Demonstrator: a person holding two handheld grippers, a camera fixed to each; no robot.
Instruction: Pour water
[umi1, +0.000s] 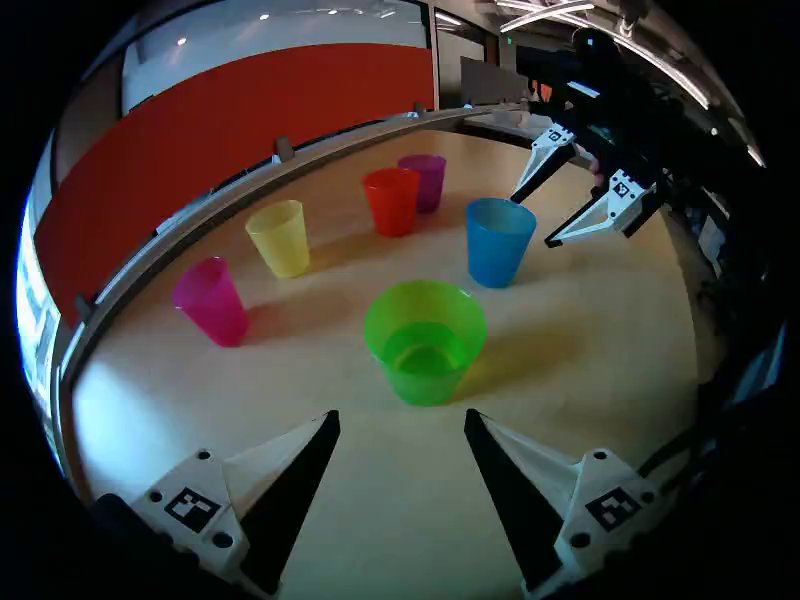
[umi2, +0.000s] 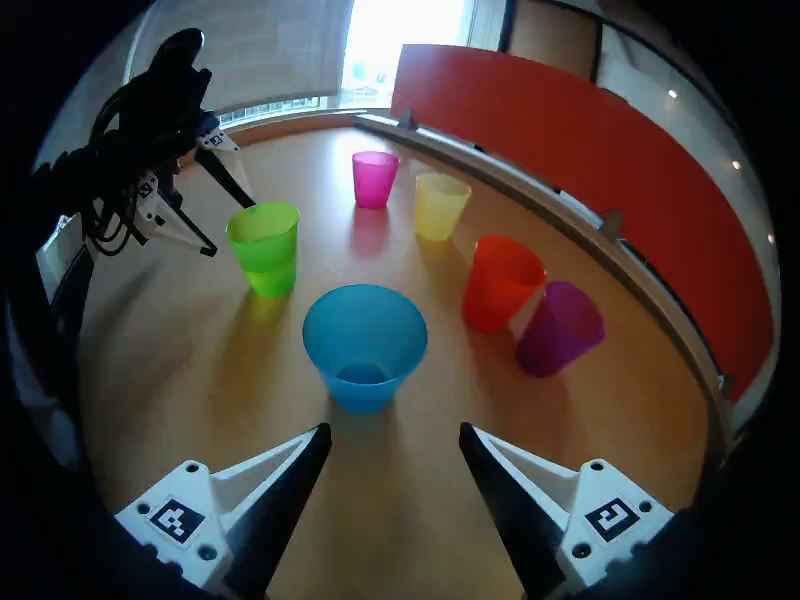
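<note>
Left gripper (umi1: 401, 415), fingers spread, near a translucent green plastic cup (umi1: 425, 345); right gripper (umi2: 394, 428), fingers spread, near a blue plastic cup (umi2: 365, 345).

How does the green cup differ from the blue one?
The green cup is lime green, the blue cup sky blue. The green cup shows water partway up; whether the blue cup holds any is unclear. The green cup stands before the left gripper, the blue cup before the right gripper. Both stand upright, ungripped.
</note>
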